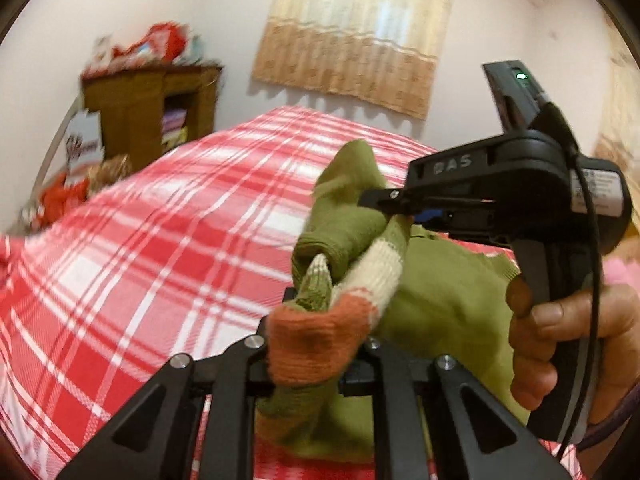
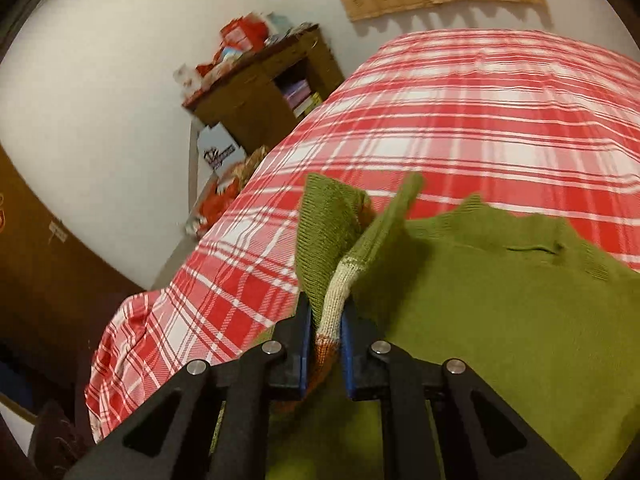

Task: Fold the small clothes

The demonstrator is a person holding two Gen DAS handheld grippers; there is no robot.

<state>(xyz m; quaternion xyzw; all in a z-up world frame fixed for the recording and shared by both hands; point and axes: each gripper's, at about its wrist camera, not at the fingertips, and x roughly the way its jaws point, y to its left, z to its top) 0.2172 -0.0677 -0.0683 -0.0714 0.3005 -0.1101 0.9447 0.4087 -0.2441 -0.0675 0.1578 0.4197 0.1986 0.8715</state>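
Observation:
A small green knit sweater (image 1: 444,292) with a cream and orange striped sleeve (image 1: 320,340) lies partly lifted over the red-and-white plaid bed (image 1: 160,240). My left gripper (image 1: 308,344) is shut on the orange sleeve cuff, low in the left wrist view. My right gripper (image 1: 396,210) shows there too, held in a hand, pinching the sleeve higher up. In the right wrist view my right gripper (image 2: 325,344) is shut on the striped sleeve (image 2: 334,308), with the sweater body (image 2: 500,320) spread to the right on the bed (image 2: 440,120).
A brown wooden cabinet (image 1: 148,116) with clutter on top stands beyond the bed's far left side, also seen in the right wrist view (image 2: 264,96). Boxes and red items (image 1: 76,184) sit on the floor beside it. A tan curtain (image 1: 352,36) hangs on the back wall.

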